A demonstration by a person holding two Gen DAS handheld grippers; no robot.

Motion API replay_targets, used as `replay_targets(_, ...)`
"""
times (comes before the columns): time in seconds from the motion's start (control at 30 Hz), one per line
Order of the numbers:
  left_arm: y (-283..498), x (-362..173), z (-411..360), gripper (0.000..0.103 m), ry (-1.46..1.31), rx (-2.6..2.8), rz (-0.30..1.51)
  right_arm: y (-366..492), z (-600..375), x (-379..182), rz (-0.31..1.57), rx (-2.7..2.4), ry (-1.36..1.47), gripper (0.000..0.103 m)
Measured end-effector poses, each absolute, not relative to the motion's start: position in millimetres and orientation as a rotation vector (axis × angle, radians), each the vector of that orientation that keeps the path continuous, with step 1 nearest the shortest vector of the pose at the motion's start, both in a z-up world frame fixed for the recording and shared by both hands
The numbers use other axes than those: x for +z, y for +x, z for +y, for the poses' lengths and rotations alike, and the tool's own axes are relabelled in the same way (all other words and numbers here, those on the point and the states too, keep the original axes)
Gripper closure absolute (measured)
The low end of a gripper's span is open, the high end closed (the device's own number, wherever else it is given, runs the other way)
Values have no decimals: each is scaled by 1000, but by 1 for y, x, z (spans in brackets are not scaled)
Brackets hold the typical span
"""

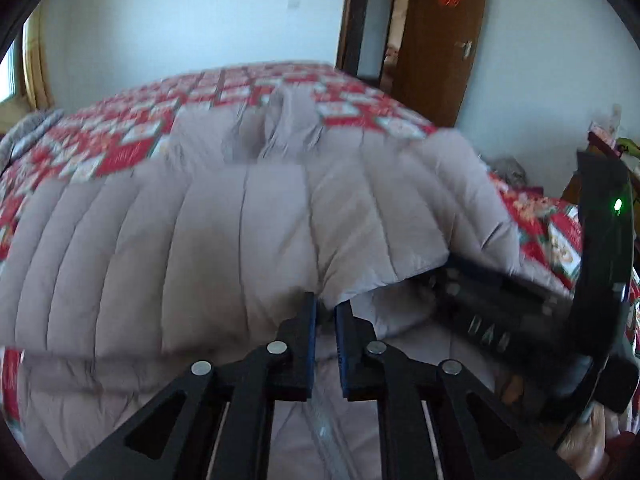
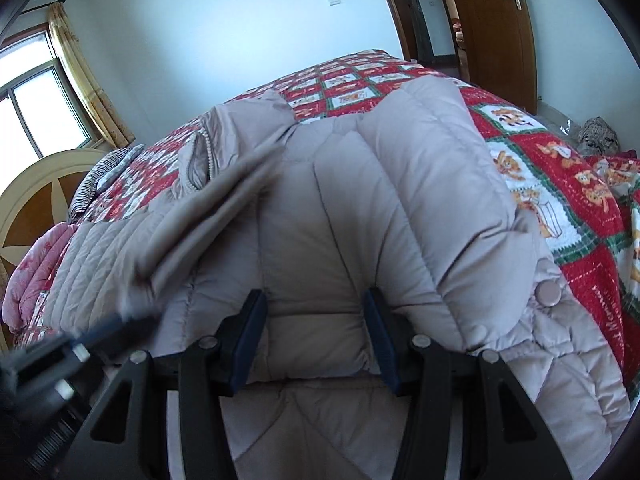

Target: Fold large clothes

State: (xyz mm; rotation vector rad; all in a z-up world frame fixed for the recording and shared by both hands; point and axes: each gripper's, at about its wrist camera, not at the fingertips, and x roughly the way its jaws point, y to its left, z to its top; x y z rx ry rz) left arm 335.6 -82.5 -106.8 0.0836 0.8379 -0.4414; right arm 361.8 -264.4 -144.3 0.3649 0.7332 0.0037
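Here, puffy quilted grey coat (image 2: 328, 208), right tongs (image 2: 316, 336) pinching folded hem

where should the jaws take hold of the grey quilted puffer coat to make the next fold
Probably the folded hem edge of the grey quilted puffer coat, nearest the cameras, coming in low from the near side of the bed. The padding bunches thick there, so it fills open jaws, as between the right gripper pads now. The left gripper is nearly closed beside it.

The puffy coat (image 2: 360, 208) covered the near half of the bed (image 2: 560, 184), bulging up against both grippers. Bare quilt lay open on the far side and to the right. The other gripper (image 1: 500, 312) crowded the near right.
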Motion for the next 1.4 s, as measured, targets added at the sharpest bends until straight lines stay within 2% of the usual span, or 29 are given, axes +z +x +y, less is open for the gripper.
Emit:
replay_targets(0.1, 318, -97, -67, 86, 76, -414, 840, 362, -268, -144, 730, 11, 382, 50)
replay_targets(0.13, 307, -95, -58, 69, 78, -387, 824, 363, -270, -145, 728, 14, 394, 50)
replay_targets(0.17, 302, -92, -40, 43, 77, -358, 806, 362, -271, -144, 726, 14, 402, 50)
replay_targets(0.23, 285, -86, -6, 20, 60, -259, 724, 357, -273, -141, 731, 14, 422, 50)
replay_targets(0.33, 277, -83, 42, 20, 21, -156, 638, 338, -273, -132, 740, -17, 418, 50)
replay_targets(0.43, 290, -98, 89, 20, -43, 14, 655, 316, -273, -108, 655, -53, 455, 43)
replay_targets(0.5, 298, -116, 108, 20, -93, 100, 697, 314, -268, -95, 607, -20, 478, 30)
replay_targets(0.53, 301, -127, 117, 20, -132, 128, 727, 319, -263, -91, 601, 3, 487, 16)
replay_targets(0.57, 304, -136, 122, 20, -163, 140, 753, 326, -258, -91, 615, 20, 489, 8)
replay_targets(0.63, 307, -152, 135, 18, -247, 120, 803, 343, -243, -97, 665, 30, 455, 9)
replay_targets(0.7, 306, -154, 144, 16, -309, 100, 796, 364, -223, -108, 743, 44, 375, 20)
replay_targets(0.73, 303, -155, 144, 16, -320, 96, 787, 374, -214, -116, 797, 43, 333, 43)
replay_targets(0.77, 302, -154, 142, 16, -315, 96, 782, 382, -207, -125, 840, 58, 307, 60)
replay_targets(0.8, 301, -154, 141, 16, -312, 97, 778, 383, -202, -131, 849, 59, 287, 63)
replay_targets(0.87, 300, -154, 141, 16, -319, 94, 771, 380, -194, -126, 825, 38, 238, 84)
replay_targets(1.0, 295, -154, 147, 16, -356, 80, 755, 360, -201, -94, 701, -23, 168, 87)
replay_targets(1.1, 297, -153, 146, 16, -346, 85, 756, 353, -221, -85, 697, -88, 117, 87)
replay_targets(1.27, 299, -154, 142, 16, -319, 100, 767, 362, -238, -131, 820, -95, 158, 85)
replay_targets(1.4, 300, -149, 135, 16, -269, 139, 795, 360, -239, -149, 815, -94, 167, 82)
